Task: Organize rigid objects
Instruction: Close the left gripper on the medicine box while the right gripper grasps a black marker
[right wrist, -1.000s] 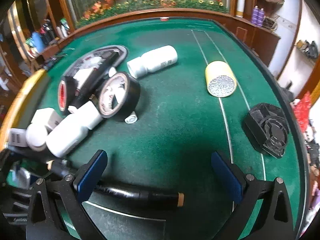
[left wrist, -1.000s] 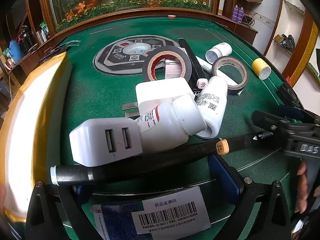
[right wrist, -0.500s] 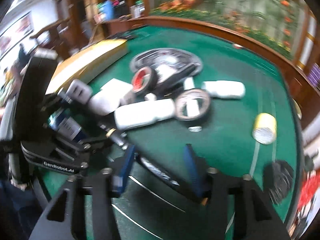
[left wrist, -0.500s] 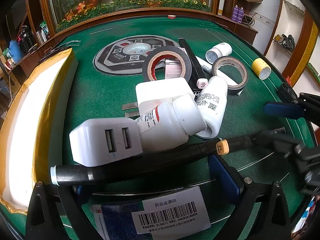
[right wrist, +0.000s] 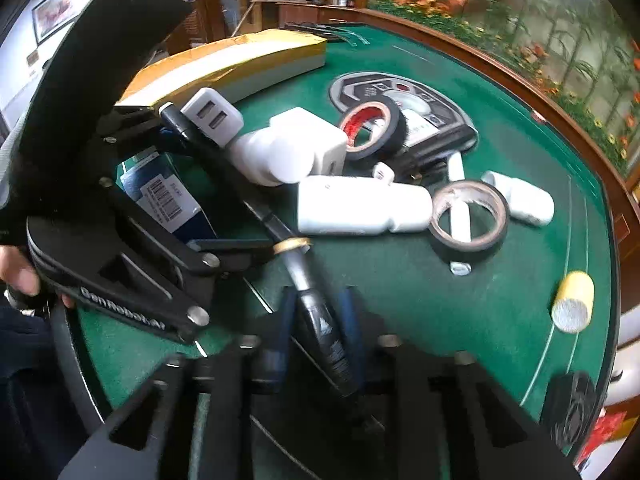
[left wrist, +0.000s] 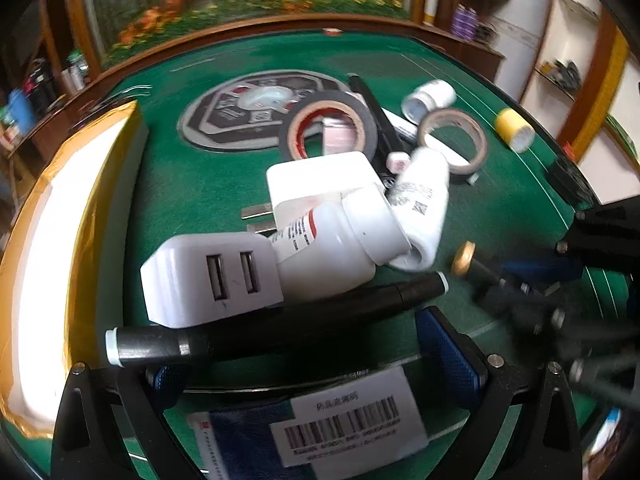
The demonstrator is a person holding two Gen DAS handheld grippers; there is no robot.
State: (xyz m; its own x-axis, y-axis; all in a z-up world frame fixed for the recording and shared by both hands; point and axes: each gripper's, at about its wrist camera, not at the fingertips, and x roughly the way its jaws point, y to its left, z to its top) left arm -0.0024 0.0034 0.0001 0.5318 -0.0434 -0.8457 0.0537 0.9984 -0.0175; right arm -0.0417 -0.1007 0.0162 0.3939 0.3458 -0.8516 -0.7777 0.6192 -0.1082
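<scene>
A long black marker lies across the green table in front of my left gripper, which is open with nothing between its fingers. My right gripper is shut on the marker's other piece, the part with the tan ring, and has drawn it apart from the marker body; it shows at the right in the left wrist view. A pile of white USB chargers and white bottles lies just beyond the marker.
Two tape rolls, a small white bottle, a yellow cylinder and a round panel lie farther back. A gold-edged box stands at the left. A blue barcoded box lies under my left gripper.
My right gripper swung round toward the left, closed on the marker's end piece and pulled it off the body. The left gripper stayed still and open.
</scene>
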